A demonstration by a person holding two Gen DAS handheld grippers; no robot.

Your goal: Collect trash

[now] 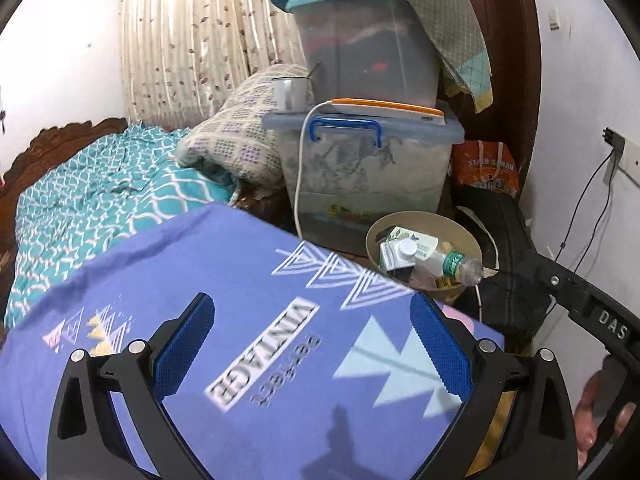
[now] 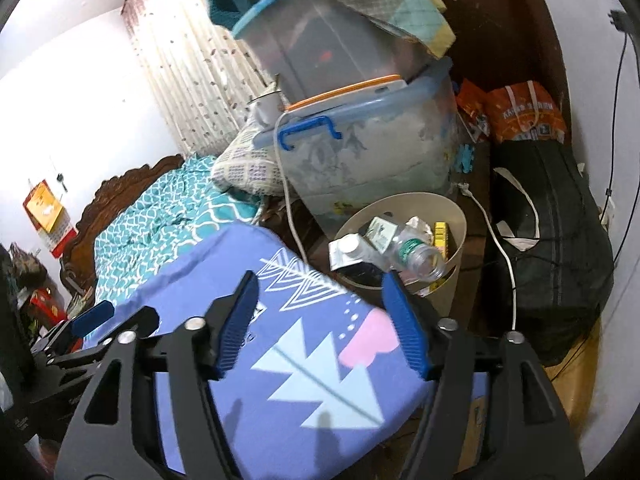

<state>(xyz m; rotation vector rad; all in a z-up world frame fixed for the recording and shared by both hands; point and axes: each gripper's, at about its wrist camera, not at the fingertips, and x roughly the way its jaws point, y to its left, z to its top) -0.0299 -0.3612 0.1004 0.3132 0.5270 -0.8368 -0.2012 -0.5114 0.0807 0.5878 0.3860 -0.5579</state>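
Beige bin [image 2: 452, 216] holds carton, clear bottle [image 2: 416, 254] — both claws [image 1: 312, 340] [image 2: 320, 316] apart, empty.

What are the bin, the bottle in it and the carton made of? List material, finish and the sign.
Bin: likely matte beige plastic, smooth, thin rim.
Bottle: clear glossy plastic, see-through, green label.
Carton: apparently coated paperboard, printed sides, white screw cap.
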